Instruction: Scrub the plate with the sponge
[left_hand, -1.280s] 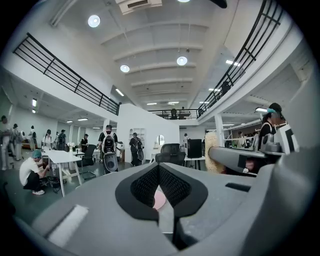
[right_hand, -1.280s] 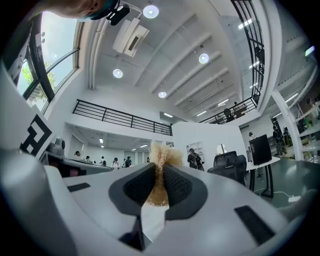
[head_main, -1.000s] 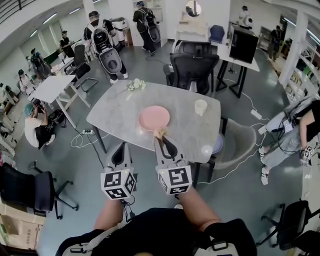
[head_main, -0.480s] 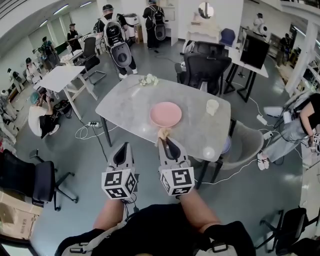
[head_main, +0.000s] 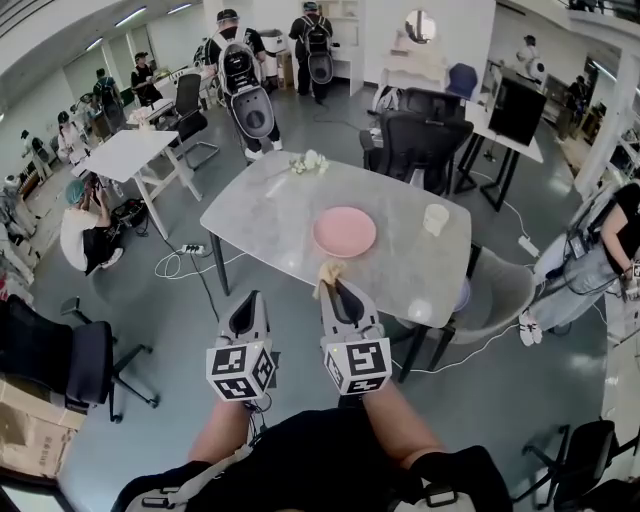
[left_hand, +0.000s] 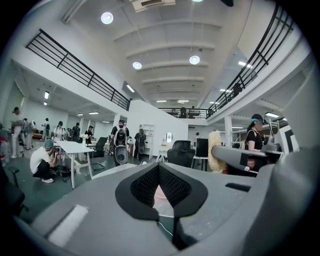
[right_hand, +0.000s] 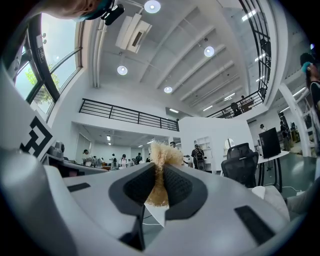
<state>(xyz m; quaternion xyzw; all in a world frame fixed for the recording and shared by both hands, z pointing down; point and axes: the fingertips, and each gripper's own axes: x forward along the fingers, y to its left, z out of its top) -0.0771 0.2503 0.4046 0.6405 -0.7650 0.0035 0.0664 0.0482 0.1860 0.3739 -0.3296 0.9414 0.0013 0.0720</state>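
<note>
A pink plate (head_main: 345, 231) lies on the grey marble table (head_main: 270, 215), right of its middle. My right gripper (head_main: 334, 285) hangs just short of the table's near edge, shut on a tan fibrous sponge (head_main: 327, 271) that sticks out past the jaw tips. In the right gripper view the sponge (right_hand: 161, 172) is pinched between the closed jaws of that gripper (right_hand: 159, 186). My left gripper (head_main: 246, 306) is lower and to the left, over the floor, jaws shut and holding nothing. From the left gripper (left_hand: 158, 184), a sliver of the pink plate (left_hand: 161, 192) shows past the jaws.
A white cup (head_main: 435, 219) stands right of the plate, white flowers (head_main: 308, 163) lie at the table's far edge. Black office chairs (head_main: 425, 145) stand behind the table, a grey seat (head_main: 497, 290) at its right. Several people stand or crouch around a white table (head_main: 125, 155) at left.
The view has shifted so the table and plate now lie a little further right and higher. Both grippers hold about the same pose, the sponge still in the right one.
</note>
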